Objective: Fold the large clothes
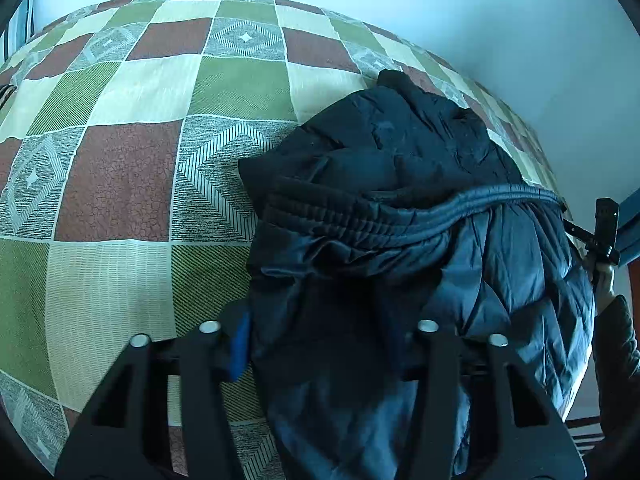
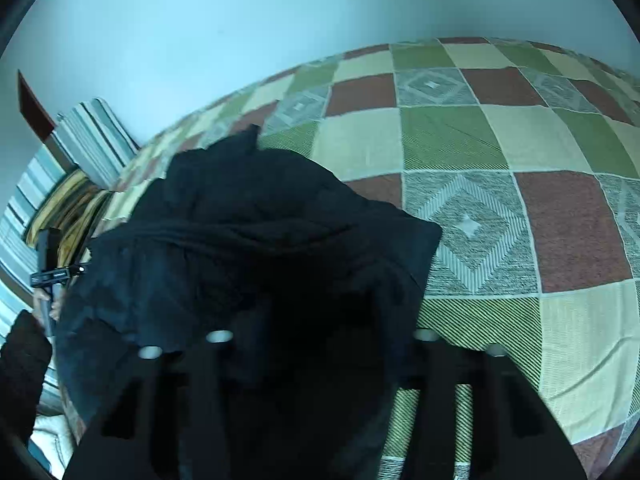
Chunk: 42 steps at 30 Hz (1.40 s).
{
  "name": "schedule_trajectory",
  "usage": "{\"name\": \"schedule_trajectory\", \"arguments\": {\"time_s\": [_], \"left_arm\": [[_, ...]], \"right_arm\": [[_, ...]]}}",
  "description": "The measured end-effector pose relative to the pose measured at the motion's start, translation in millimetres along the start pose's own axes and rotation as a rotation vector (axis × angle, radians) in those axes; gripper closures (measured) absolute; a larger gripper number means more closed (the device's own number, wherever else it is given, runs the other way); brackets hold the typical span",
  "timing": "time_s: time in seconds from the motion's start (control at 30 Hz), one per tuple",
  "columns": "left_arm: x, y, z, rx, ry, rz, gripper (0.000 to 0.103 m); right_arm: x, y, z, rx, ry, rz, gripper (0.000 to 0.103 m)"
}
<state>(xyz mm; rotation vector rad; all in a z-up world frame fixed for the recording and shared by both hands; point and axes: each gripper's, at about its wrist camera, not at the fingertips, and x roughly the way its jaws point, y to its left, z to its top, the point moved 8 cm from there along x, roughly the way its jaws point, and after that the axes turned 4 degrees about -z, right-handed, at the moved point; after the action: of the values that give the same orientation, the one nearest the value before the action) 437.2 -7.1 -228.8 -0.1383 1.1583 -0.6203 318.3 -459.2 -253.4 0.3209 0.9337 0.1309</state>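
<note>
while the dark quilted jacket draped both grippers above the checked bedspread, jaw states could not be told; bulk at 6 o'clock risked slipping loose.

A dark quilted jacket drapes over the left gripper, hiding its fingertips; whether the fingers pinch the fabric cannot be told. In the right wrist view the same jacket swallows the right gripper, its fingers lost in near-black shadow and their spacing unreadable. The jacket's lower part runs off the bottom edge of both views, and its sleeves cannot be made out. The patchwork bedspread is covered beneath the garment and cut off at the left rim. A striped pillow is half visible and blurred.
</note>
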Motion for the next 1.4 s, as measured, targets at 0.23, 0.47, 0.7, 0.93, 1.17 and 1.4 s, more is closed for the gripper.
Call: {"name": "schedule_trajectory", "arguments": {"time_s": [0.23, 0.47, 0.7, 0.93, 1.17, 1.4], "left_arm": [[-22.4, -14.1, 3.1, 0.051, -0.108, 0.093, 0.098], [-71.1, -45.1, 22.8, 0.116, -0.252, 0.197, 0.099], [-70.1, -55.8, 73.3, 0.142, -0.292, 0.268, 0.099], [-48.7, -32.5, 60.8, 0.105, -0.241, 0.277, 0.099], [-36.3, -15.9, 51.7, 0.069, -0.206, 0.275, 0.099], [-32.4, -11.9, 48.2, 0.067, -0.192, 0.284, 0.099]], "right_arm": [[-22.4, 11.9, -2.2, -0.06, -0.08, -0.09, 0.091], [-69.0, 26.0, 23.0, -0.069, -0.224, -0.132, 0.103], [-59.7, 30.1, 69.5, -0.032, -0.226, -0.13, 0.103], [-26.0, 4.5, 55.5, 0.043, -0.127, -0.121, 0.101], [-3.8, -5.6, 46.7, 0.089, -0.047, -0.089, 0.067], [16.3, 5.0, 37.7, 0.009, 0.025, -0.117, 0.072]]}}
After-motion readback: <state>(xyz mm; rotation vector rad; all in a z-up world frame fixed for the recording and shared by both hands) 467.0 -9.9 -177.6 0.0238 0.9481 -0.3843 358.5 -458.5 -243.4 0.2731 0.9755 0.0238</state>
